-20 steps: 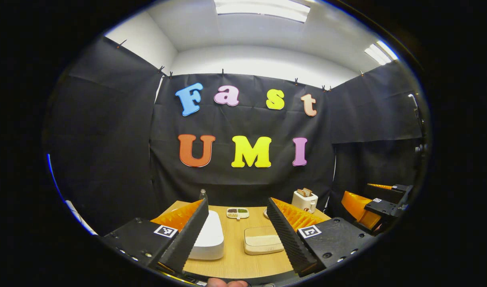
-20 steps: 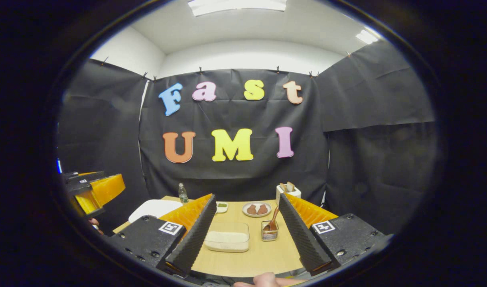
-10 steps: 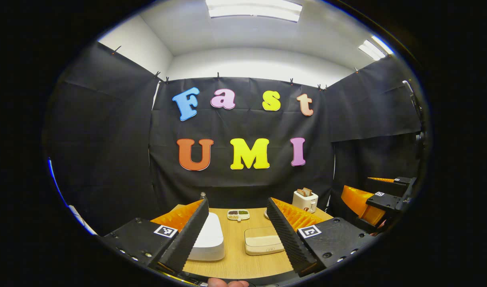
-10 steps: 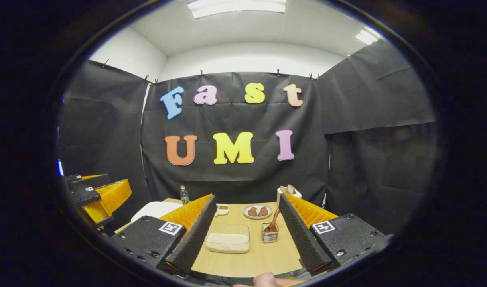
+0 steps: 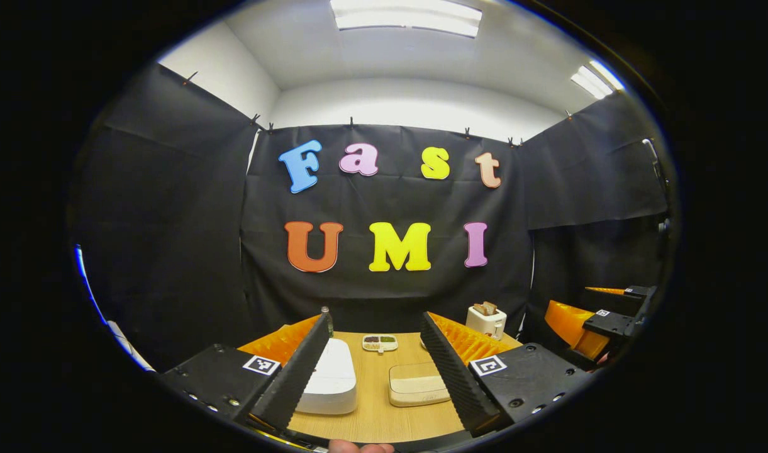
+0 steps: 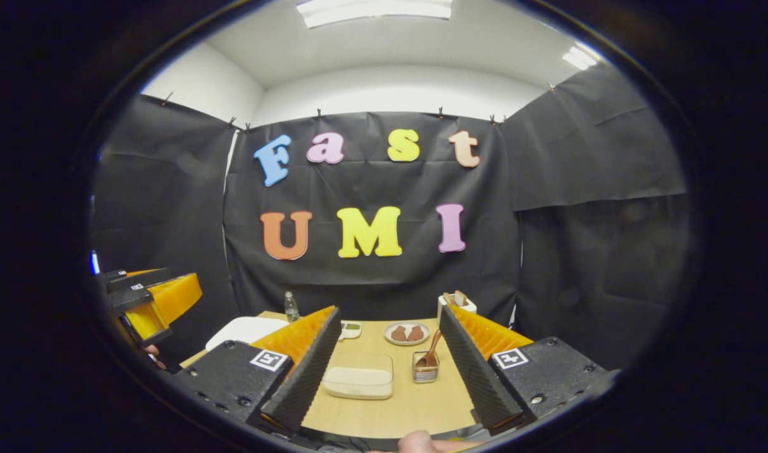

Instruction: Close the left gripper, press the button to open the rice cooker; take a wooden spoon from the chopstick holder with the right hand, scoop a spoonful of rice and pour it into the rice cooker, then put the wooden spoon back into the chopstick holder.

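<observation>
A white rice cooker (image 5: 330, 379) with its lid down sits on the wooden table (image 5: 374, 415), partly behind the left finger of my left gripper (image 5: 374, 327), which is open and held above the table's near edge. A clear box of rice (image 5: 415, 384) lies to the cooker's right. In the right gripper view the same rice box (image 6: 360, 376) lies between the fingers of my open right gripper (image 6: 390, 314), with the wire chopstick holder (image 6: 425, 369) and its wooden spoon (image 6: 431, 350) just right of it. The cooker (image 6: 244, 329) shows at the left there.
At the table's back stand a small bottle (image 6: 290, 306), a divided dish (image 5: 379, 342), a plate of brown pieces (image 6: 407, 333) and a white toaster with bread (image 5: 487, 319). The other gripper (image 6: 151, 302) hangs at the left of the right gripper view.
Both views have shifted slightly; the table's objects sit a little lower and farther in the left gripper view. Both grippers stay open and hold nothing.
</observation>
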